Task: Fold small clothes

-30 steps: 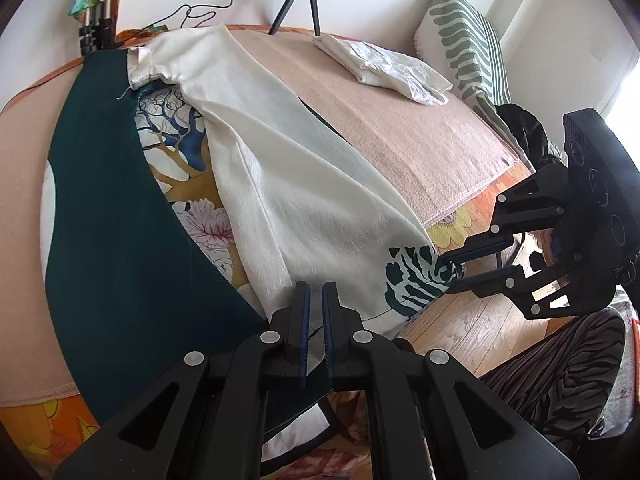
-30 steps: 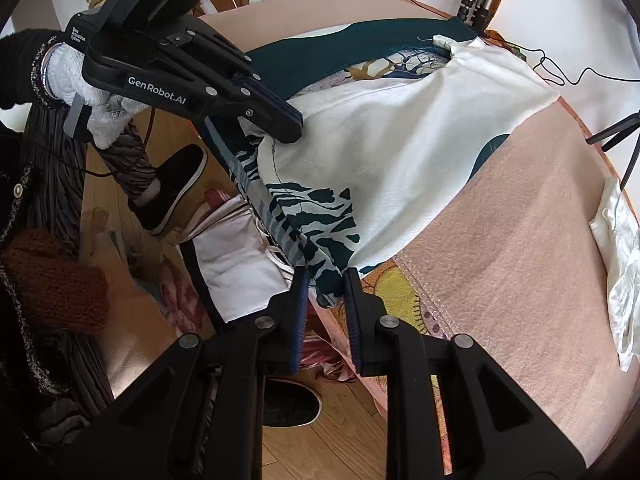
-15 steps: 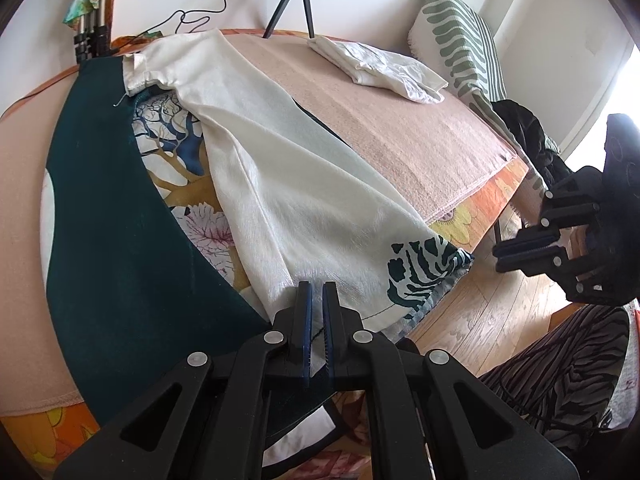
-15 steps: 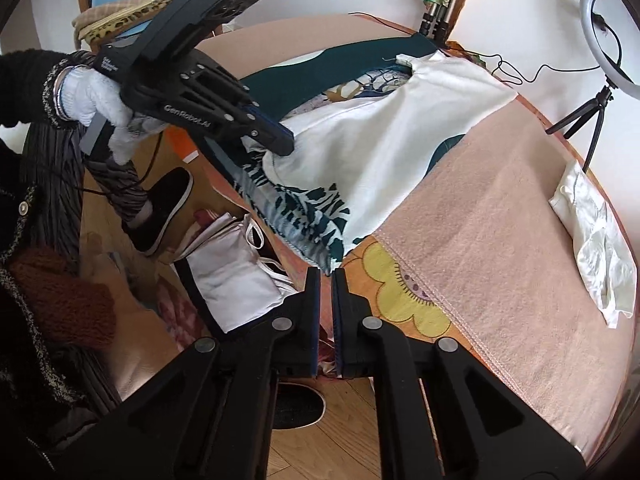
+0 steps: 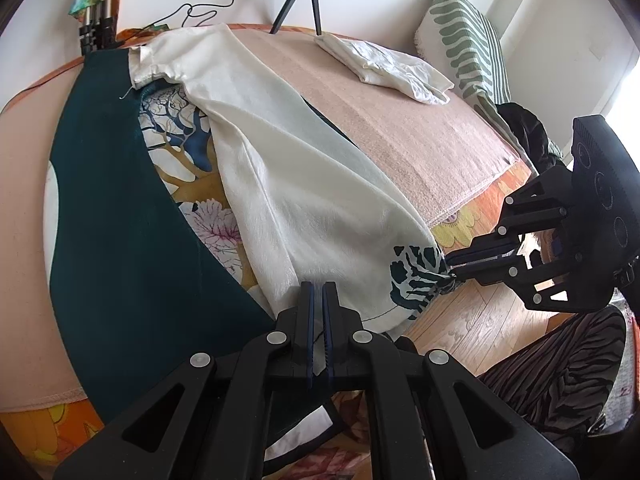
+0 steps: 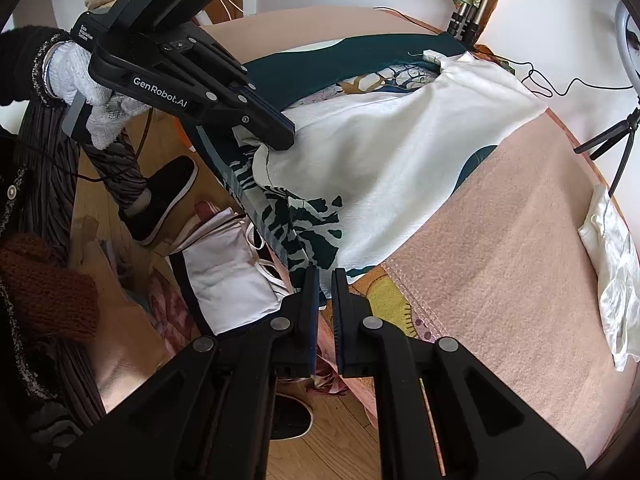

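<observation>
The white garment (image 5: 304,184) with a dark zebra-print hem is spread across the bed, over a teal patterned cloth (image 5: 120,248) and beside a pink blanket (image 5: 408,120). The left gripper (image 5: 319,292) is clamped shut on the garment's near hem edge. The right gripper (image 6: 325,280) is closed on the zebra-print corner hanging off the bed edge; the fabric appears pinched between the pads, though the contact is partly hidden. A second folded white piece (image 5: 384,64) is seen near a striped pillow (image 5: 468,36).
</observation>
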Action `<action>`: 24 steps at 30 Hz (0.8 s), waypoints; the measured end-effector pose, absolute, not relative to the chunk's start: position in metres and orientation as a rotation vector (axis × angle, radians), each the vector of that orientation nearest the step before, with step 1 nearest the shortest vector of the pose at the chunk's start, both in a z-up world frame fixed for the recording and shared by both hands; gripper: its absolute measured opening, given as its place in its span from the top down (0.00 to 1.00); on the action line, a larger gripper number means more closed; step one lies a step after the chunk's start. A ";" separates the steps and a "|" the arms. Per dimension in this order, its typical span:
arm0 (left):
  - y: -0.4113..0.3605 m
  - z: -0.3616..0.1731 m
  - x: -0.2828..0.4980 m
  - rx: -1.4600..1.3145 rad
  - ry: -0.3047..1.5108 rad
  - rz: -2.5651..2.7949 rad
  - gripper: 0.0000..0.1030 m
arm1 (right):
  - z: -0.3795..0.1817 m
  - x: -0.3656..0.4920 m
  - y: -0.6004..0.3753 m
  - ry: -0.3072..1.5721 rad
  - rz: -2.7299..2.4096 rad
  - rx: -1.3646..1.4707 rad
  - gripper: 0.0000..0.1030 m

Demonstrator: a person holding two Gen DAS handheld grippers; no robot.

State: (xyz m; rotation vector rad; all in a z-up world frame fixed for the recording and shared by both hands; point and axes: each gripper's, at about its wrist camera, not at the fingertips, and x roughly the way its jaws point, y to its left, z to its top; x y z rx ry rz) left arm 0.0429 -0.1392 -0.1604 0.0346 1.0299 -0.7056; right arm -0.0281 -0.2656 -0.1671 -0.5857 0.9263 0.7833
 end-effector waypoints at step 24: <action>-0.142 -0.161 0.044 0.050 1.034 -0.712 0.95 | -0.171 -0.027 -0.254 0.952 0.848 -0.723 0.82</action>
